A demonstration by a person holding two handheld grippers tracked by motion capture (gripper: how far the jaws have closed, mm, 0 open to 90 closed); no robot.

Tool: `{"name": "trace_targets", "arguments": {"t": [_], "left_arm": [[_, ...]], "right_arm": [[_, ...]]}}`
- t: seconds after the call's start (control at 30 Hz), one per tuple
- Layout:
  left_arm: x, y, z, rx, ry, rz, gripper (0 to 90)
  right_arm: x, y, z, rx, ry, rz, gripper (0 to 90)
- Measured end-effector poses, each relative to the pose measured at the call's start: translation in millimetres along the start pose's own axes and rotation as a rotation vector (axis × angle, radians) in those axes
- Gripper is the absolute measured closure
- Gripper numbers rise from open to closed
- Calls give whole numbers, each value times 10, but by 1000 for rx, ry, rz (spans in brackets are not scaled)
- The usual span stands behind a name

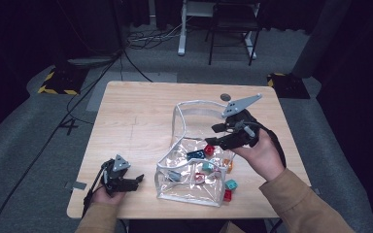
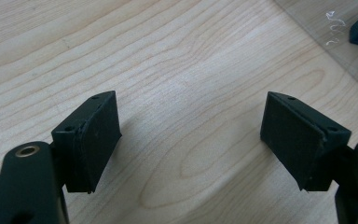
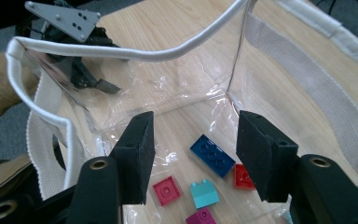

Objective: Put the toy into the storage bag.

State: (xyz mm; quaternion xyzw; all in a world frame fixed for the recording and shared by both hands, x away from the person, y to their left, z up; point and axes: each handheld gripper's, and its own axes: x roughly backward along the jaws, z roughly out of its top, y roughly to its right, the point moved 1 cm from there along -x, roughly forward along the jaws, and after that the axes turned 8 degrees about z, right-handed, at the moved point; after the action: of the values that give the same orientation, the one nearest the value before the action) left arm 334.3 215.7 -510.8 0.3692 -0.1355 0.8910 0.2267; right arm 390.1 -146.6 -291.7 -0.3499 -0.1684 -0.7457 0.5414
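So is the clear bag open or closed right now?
Open. The bag's white rim stands spread wide, and the right gripper looks straight down through the mouth at loose bricks on its bottom.

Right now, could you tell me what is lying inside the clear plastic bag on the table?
Inside the clear bag lie toy bricks: a dark blue brick, a red one, a pink one and a teal one. The right gripper's jaws cover the rest.

Bare tabletop (image 1: 136,121) spreads left of the clear bag (image 1: 189,170), whose white-trimmed rim (image 3: 135,53) and upright walls hem in the right gripper (image 3: 193,140); small bricks (image 3: 212,156) litter the bag's floor
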Motion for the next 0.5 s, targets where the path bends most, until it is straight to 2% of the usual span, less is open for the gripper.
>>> {"name": "trace_targets", "arguments": {"t": [0.27, 0.5], "left_arm": [[-4, -1, 4, 0, 1, -2, 197], [-4, 0, 3, -1, 1, -1, 197]], "right_arm": [[278, -47, -107, 6, 82, -20, 458], [508, -44, -228, -5, 122, -58, 457]]}}
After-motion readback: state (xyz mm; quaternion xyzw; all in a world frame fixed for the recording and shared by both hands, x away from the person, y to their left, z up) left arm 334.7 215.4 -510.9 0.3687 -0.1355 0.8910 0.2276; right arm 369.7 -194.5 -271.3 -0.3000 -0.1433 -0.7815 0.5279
